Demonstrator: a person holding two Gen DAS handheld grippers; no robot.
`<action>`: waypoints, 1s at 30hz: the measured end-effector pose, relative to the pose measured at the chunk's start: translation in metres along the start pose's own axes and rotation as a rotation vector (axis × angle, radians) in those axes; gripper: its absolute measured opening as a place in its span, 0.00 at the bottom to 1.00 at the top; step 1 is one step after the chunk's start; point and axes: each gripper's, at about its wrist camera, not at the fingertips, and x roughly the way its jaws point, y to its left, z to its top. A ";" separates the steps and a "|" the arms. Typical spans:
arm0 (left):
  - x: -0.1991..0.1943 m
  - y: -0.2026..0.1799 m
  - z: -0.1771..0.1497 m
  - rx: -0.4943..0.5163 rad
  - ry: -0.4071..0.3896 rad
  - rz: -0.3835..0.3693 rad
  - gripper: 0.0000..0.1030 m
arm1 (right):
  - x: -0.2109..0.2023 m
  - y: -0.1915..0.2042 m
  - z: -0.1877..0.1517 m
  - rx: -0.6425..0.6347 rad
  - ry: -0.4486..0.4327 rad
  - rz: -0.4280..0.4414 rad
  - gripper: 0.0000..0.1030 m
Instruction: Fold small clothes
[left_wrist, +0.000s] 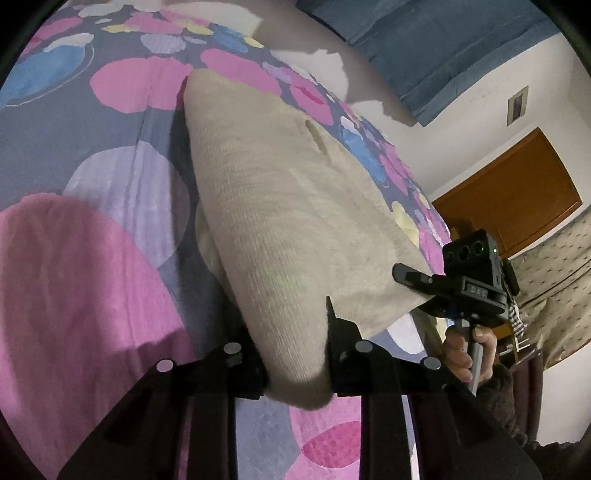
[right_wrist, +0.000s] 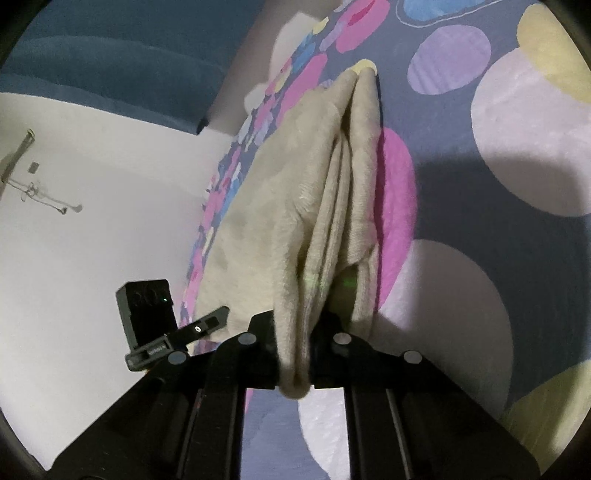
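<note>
The left gripper (left_wrist: 295, 354) is clamped on one edge of a beige knit garment (left_wrist: 280, 206), its jaws pressed tight against the bunched cloth. The right gripper (right_wrist: 295, 347) is clamped the same way on another part of that garment (right_wrist: 295, 206), where several folded layers stack between its jaws.

The garment hangs stretched between the two grippers, lifted above a bed sheet (left_wrist: 110, 155) printed with pink, lilac, blue and yellow circles; only its far end seems to reach the sheet, toward the sheet's far edge. A small slit shows in the knit in the left view.

In the left view the right gripper (left_wrist: 424, 284) appears at the garment's right corner, with the person's hand (left_wrist: 465, 350) on its handle. Behind stand a white wall (left_wrist: 461, 122), a brown door (left_wrist: 517, 192) and a blue curtain (left_wrist: 424, 44).
</note>
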 end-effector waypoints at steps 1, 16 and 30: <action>-0.001 0.001 -0.001 -0.002 -0.003 -0.002 0.23 | -0.001 0.001 0.000 -0.002 -0.002 0.003 0.09; -0.001 -0.014 -0.005 0.027 -0.020 -0.003 0.21 | -0.004 0.008 -0.002 0.022 -0.005 0.048 0.08; -0.008 -0.028 -0.030 0.040 -0.020 0.023 0.21 | -0.013 0.014 -0.027 0.023 0.030 0.032 0.08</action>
